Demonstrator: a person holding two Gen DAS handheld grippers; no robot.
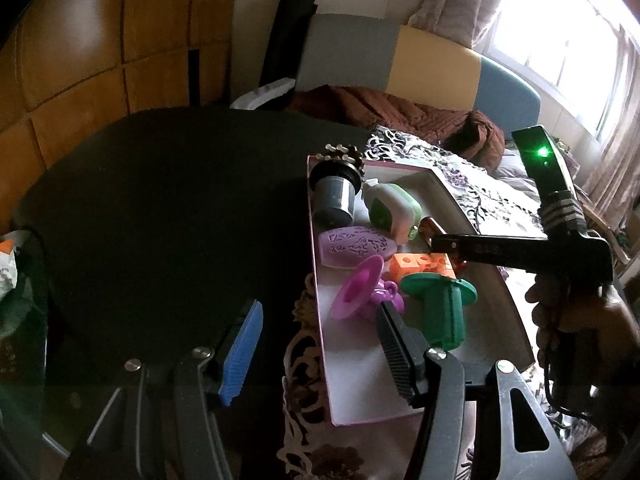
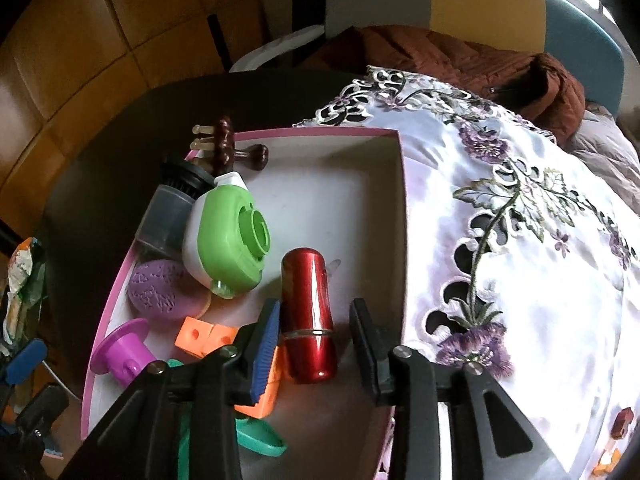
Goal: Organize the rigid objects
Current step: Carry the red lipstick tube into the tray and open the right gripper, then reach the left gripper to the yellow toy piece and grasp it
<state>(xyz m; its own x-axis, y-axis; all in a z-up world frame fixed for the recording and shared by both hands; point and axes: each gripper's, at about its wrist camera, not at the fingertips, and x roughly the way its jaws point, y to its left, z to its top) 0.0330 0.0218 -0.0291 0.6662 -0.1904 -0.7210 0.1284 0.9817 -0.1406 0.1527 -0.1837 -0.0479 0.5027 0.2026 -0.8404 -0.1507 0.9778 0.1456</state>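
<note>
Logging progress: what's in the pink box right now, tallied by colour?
Green: 2, dispenser, teal spool
Purple: 2, oval, magenta spool
Orange: 1, cube strip
Red: 1, capsule
Grey: 1, cylinder
Brown: 1, peg piece
Total: 8

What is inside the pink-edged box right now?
The pink-edged box holds a red capsule, green-white case, grey cup, purple soap, orange cubes; its near floor is hidden.
</note>
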